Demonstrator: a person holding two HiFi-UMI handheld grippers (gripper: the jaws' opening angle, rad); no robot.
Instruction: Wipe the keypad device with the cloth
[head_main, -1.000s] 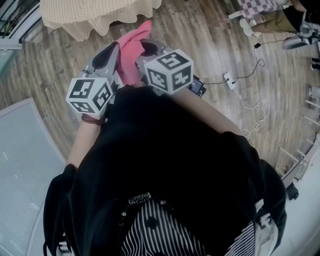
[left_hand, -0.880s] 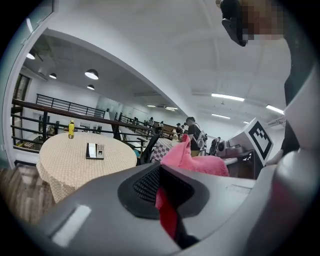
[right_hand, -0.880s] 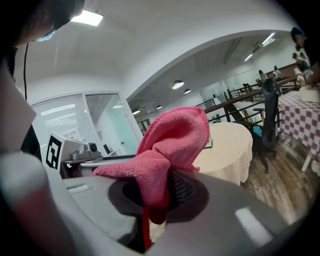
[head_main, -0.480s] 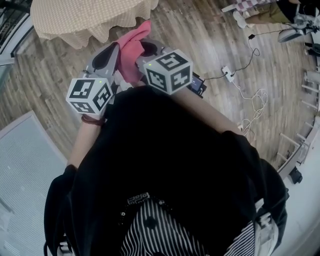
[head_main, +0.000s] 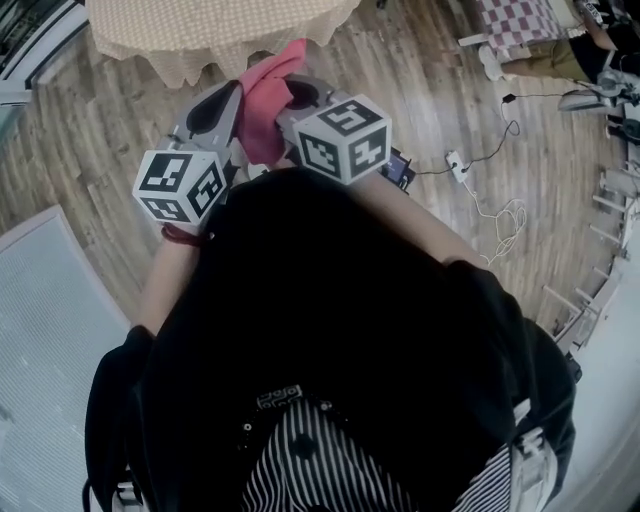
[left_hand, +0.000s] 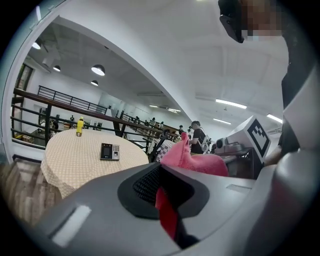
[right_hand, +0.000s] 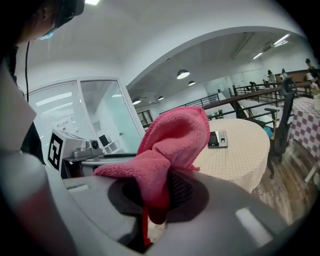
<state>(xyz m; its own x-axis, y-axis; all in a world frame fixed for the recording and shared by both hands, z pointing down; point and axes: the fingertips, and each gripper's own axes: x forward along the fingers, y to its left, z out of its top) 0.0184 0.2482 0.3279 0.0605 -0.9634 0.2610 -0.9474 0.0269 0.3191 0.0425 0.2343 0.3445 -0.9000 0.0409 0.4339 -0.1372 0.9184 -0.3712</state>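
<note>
Overhead, a person in a black top is holding the left gripper (head_main: 222, 118) and the right gripper (head_main: 298, 98) side by side in front of the chest. Both are gripping one pink cloth (head_main: 266, 104). In the left gripper view a red fold is lying pinched between jaws that are standing narrow. In the right gripper view the jaws are likewise clamping a fold, while the rest of the cloth is bunching up and over them. The cloth is rising between the two tools, its tip pointing toward a round table (head_main: 160, 40) that is wearing a checked beige cover.

The keypad (right_hand: 218, 139) is lying flat on that table, well apart from the cloth and from both grippers. A yellow bottle (left_hand: 79, 126) is standing upright on the same table, nearer its far edge as the left gripper view is showing it. A chair (right_hand: 280, 120) is standing just beside the table. A wooden floor (head_main: 450, 80) is showing beneath the grippers, and a white power strip (head_main: 455, 160) with its cable is lying on it to the person's right.
</note>
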